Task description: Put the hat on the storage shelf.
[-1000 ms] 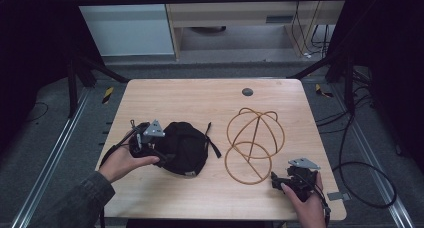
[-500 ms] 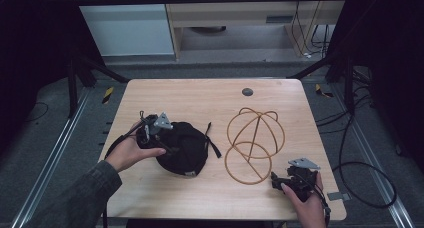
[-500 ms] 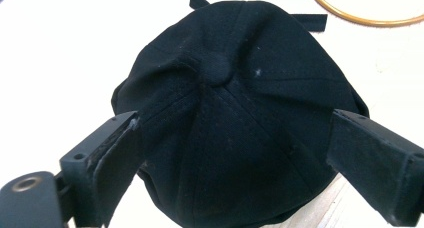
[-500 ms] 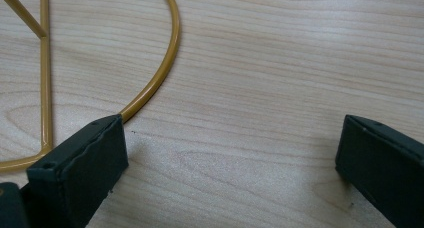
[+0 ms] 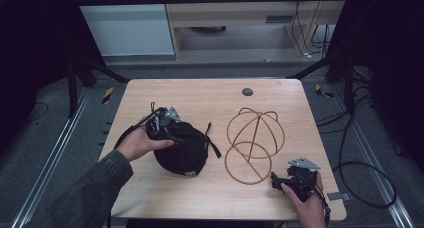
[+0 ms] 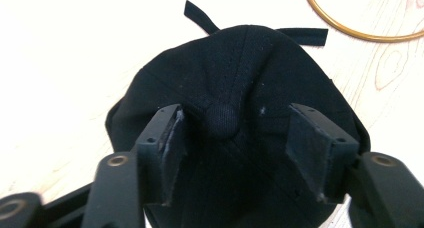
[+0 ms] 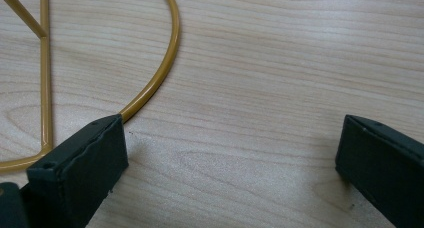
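Pale wooden table [image 5: 200,198] with rounded corners, seen from above in a dim room; grey floor around it, metal rails along both sides, a light cabinet and shelving beyond the far edge, cables trailing on the floor at right. Small dark round disc [image 5: 247,92] near the far edge, a little right of centre.

Left half of the table: black cap [image 5: 182,148], crown up, straps splayed toward the centre. Left gripper [image 5: 165,130] poised at the cap's far-left side, held by a hand reaching in from the near-left corner. In the left gripper view, jaws partly closed, having just been closing, straddling the crown button [image 6: 221,119]; pads close beside the fabric folds, contact not certain.

Right half: gold wire frame [image 5: 252,143] of joined hoops, resting between the centre and the right edge, just beside the cap's straps. Right gripper [image 5: 287,180] near the near-right corner, held low over the wood, jaws spread wide with bare table between them; in the right gripper view, the frame's lower hoop [image 7: 155,83] curving just past one jaw.

Open tabletop along the whole far edge and along the near edge between the two hands.
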Tool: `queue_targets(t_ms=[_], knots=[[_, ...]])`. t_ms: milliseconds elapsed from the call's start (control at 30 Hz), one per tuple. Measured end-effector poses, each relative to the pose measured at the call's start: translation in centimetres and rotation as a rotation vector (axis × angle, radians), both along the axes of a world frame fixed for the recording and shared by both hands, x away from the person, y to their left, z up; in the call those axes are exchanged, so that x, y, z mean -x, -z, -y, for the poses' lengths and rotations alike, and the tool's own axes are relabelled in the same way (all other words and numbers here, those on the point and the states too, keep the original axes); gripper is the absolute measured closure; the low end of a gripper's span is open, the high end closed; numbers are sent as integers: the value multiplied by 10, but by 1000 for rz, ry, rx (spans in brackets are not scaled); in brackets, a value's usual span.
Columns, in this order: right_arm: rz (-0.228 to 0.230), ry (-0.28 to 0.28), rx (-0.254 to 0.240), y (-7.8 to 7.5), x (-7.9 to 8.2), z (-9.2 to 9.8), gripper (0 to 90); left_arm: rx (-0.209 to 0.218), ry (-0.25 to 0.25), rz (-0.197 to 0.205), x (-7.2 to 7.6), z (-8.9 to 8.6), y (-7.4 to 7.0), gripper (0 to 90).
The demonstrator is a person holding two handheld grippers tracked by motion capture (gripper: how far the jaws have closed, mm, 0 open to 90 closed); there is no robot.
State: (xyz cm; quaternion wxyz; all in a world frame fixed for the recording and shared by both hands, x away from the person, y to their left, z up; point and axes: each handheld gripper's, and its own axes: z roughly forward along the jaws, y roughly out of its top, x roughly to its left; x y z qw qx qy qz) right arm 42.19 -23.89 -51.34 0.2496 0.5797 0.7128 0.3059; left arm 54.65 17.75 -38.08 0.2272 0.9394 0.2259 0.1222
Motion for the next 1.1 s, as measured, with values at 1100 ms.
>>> queue_targets(t_ms=[1100], knots=[[0,0,0,0,0,0,4,37,-10,10,3,-7,-10,737]])
